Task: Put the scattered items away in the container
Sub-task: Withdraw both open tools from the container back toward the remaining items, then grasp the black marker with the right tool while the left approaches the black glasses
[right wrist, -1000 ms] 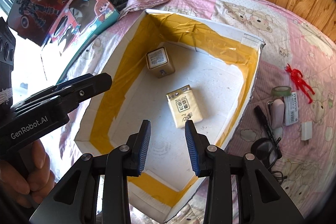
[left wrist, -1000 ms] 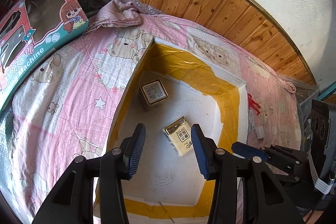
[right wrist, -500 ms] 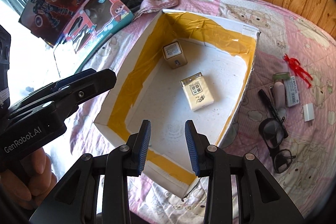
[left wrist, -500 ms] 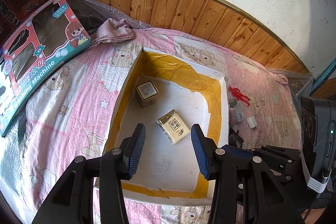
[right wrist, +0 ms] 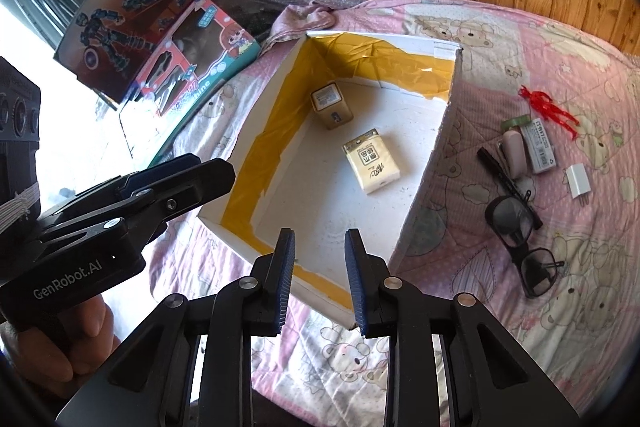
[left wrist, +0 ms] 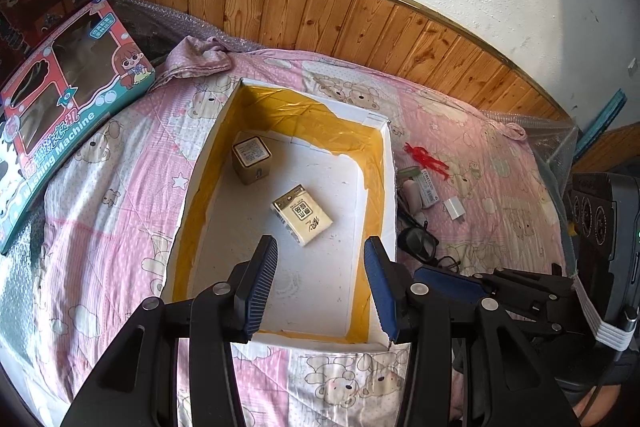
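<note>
A white box lined with yellow tape lies on the pink bedspread. Inside it are a small gold cube box and a cream tissue pack. Right of the box lie a red figure, a pink case, a grey label box, a white charger, a black pen and black glasses. My left gripper hangs open above the box's near end, empty. My right gripper is open above the box's near corner, empty.
Two toy cartons lean at the left by a crumpled pink cloth. Wood panelling runs behind the bed. A hand holds the left gripper's body. Bare bedspread lies left of the box.
Both grippers have pulled back and up from the box, so the whole box and the items to its right now show. Both stay open and empty.
</note>
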